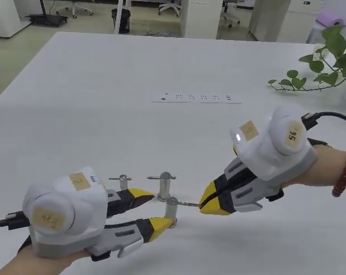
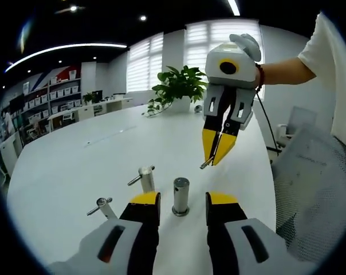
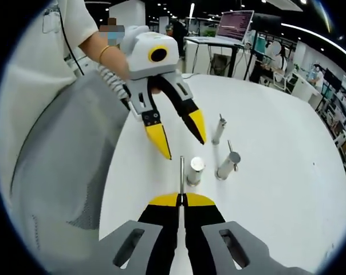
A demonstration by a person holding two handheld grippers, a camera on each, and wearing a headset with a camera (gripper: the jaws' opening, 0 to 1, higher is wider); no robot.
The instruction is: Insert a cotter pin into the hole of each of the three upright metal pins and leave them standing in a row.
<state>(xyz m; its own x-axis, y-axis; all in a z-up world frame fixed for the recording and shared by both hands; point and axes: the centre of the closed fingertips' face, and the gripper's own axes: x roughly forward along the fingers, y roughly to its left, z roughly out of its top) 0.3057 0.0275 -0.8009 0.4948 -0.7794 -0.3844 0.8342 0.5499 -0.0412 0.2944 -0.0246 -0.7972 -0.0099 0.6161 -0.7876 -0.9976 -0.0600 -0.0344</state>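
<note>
Three upright metal pins stand on the white table (image 1: pixel 104 103). The far-left pin (image 1: pixel 123 182) and the middle pin (image 1: pixel 164 183) each carry a cotter pin through the head. The nearest pin (image 1: pixel 172 207) (image 2: pixel 180 195) (image 3: pixel 195 171) is bare. My left gripper (image 1: pixel 163 209) (image 2: pixel 183 199) is open, its jaws either side of that bare pin without touching it. My right gripper (image 1: pixel 201 205) (image 3: pixel 182 197) is shut on a cotter pin (image 1: pixel 189 204) (image 3: pixel 182 172), whose free end points at the bare pin's head from the right, just short of it.
A flush socket strip (image 1: pixel 196 98) lies in the table's middle, far behind the pins. A leafy plant (image 1: pixel 327 57) stands at the right edge. Office chairs and desks sit beyond the table's far side.
</note>
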